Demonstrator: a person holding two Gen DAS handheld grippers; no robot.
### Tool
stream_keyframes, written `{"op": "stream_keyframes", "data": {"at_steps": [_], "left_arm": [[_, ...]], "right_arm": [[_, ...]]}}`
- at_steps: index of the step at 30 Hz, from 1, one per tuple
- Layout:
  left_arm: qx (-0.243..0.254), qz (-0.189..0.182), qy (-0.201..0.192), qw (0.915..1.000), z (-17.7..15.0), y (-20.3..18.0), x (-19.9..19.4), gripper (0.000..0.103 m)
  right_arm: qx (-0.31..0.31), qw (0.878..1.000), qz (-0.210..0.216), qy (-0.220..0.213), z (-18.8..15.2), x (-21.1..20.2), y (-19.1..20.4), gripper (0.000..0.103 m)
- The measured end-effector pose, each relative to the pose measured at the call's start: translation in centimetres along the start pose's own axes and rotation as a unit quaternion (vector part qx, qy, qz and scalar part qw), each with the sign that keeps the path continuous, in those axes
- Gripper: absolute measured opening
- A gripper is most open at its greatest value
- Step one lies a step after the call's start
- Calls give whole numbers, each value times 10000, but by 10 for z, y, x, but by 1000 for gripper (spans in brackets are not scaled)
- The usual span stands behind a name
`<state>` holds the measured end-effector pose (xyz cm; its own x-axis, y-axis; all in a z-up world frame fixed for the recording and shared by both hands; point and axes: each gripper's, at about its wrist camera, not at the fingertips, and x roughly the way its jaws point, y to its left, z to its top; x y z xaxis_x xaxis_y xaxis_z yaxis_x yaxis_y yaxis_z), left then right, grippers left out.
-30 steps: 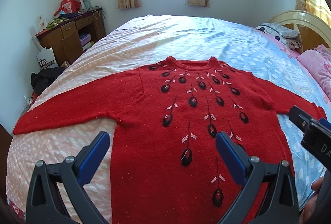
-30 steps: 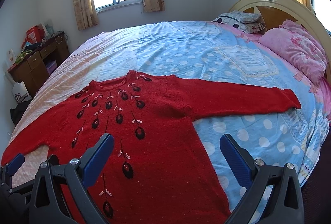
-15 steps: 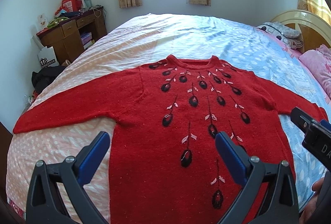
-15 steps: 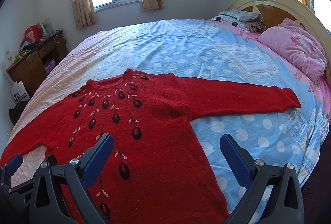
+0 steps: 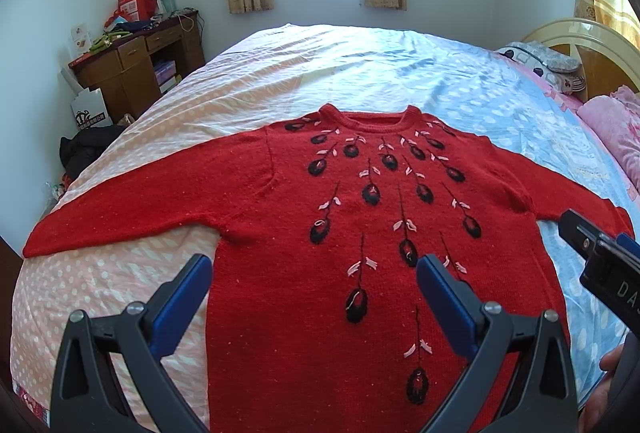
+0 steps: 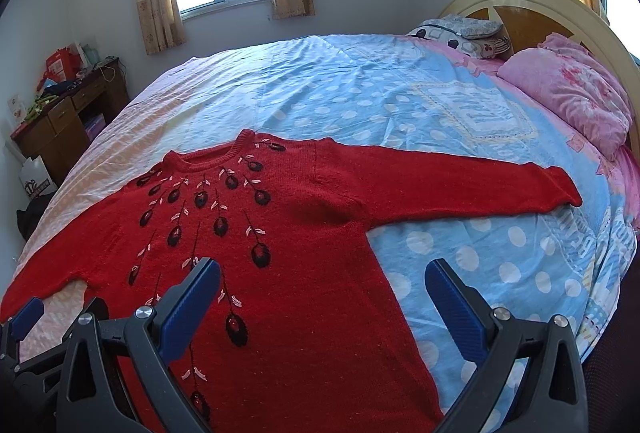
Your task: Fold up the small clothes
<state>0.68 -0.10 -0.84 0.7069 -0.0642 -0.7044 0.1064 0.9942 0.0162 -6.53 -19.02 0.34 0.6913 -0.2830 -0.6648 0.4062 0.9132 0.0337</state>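
Note:
A red knitted sweater (image 5: 280, 201) with black and pink embroidery lies flat and face up on the bed, both sleeves spread wide; it shows again in the right wrist view as the sweater (image 6: 320, 233). My left gripper (image 5: 314, 285) hovers open above the lower front of the body, nothing between its blue pads. My right gripper (image 6: 322, 287) hovers open over the sweater's right side edge, below the right sleeve (image 6: 460, 189). Each gripper shows at the other view's edge: the right one (image 5: 600, 257), the left one (image 6: 28, 317).
The bed (image 6: 400, 101) has a pink and blue dotted sheet. Pink pillows (image 6: 568, 93) and a cream headboard (image 6: 532, 1) lie at the right. A wooden desk (image 5: 132, 69) with clutter stands at the left wall, bags on the floor beside it. A fingertip (image 5: 612, 365) shows at bottom right.
Both views have drifted slightly, so the sweater sits a little lower and leftward in the frames. Both grippers stay open and the sweater has not been touched.

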Motion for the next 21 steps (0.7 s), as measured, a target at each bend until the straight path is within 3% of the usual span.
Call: {"op": "stream_keyframes", "data": {"at_steps": [21], "left_arm": [[51, -6, -38, 10000, 0, -4, 0, 103]], "right_arm": [[25, 10000, -16, 9, 0, 3, -6, 102]]}}
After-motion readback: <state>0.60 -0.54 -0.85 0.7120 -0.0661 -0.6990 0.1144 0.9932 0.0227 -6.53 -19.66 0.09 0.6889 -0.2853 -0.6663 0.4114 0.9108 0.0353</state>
